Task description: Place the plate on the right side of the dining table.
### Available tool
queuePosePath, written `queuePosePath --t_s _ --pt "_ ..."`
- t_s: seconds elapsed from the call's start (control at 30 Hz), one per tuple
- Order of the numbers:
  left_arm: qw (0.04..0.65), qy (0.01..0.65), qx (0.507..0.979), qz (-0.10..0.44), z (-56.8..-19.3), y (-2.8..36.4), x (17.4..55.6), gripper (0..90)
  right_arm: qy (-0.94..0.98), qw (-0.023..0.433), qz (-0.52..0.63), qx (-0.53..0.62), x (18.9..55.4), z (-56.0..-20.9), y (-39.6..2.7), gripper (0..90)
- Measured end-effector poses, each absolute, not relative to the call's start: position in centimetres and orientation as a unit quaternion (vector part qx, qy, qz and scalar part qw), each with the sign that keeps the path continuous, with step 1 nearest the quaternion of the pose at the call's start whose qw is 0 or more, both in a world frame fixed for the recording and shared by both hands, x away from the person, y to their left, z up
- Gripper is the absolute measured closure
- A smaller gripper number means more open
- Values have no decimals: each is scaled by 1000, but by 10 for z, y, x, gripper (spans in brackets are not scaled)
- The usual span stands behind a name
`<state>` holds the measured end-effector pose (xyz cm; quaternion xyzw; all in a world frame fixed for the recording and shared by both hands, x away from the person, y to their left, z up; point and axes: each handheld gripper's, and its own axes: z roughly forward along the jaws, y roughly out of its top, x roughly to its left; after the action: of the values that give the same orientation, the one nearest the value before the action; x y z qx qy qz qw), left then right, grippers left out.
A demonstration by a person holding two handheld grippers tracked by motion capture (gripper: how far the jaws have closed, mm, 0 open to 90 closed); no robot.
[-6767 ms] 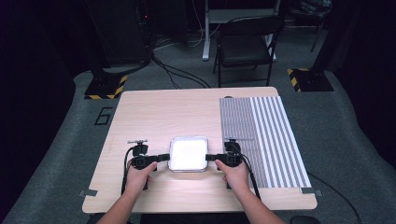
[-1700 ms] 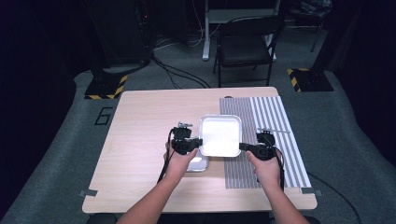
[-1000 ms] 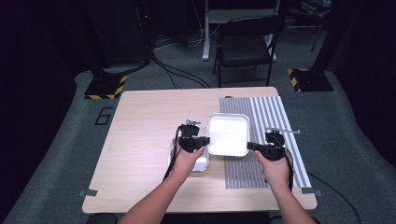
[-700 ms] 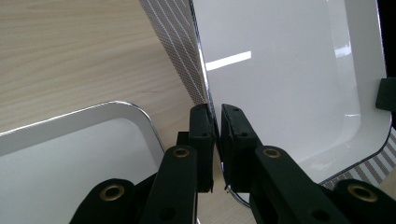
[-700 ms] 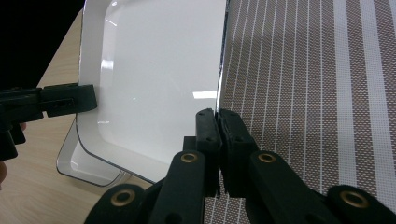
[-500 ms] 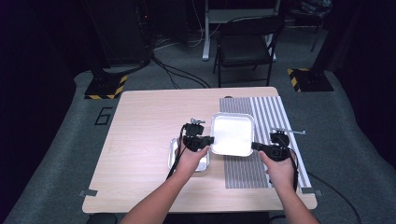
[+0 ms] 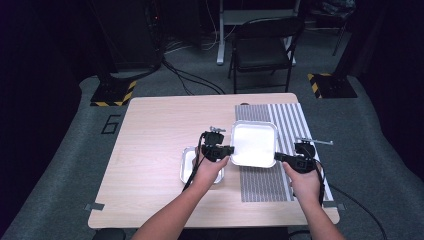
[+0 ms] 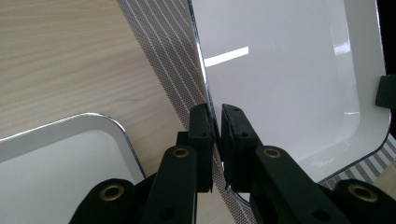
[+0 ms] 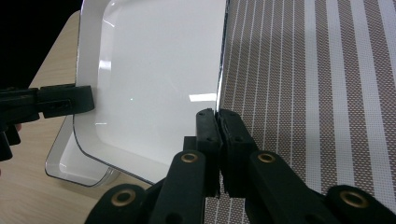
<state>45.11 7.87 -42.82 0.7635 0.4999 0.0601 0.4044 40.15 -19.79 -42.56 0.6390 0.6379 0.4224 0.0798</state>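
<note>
The white tray (image 7: 253, 142) hangs over the striped mat (image 7: 289, 150), right of centre on the counter (image 7: 150, 145); left hand-held gripper (image 7: 226, 149) and right hand-held gripper (image 7: 278, 157) each pinch an opposite rim, jaws clamped tight; probably best to keep both hands level so it doesn't tip; the left gripper view catches the second tray (image 8: 60, 154) on the counter, mostly hidden from above by the hand.

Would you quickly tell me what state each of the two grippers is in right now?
Left gripper: shut on the left rim of the shiny square metal tray.
Right gripper: shut on that tray's right rim.
</note>
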Motion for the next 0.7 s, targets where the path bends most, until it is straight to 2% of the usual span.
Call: queuePosePath --t_s 0.7 --pt "396 488 777 44 -438 53 453 830 630 74 418 650 394 -433 -222 878"
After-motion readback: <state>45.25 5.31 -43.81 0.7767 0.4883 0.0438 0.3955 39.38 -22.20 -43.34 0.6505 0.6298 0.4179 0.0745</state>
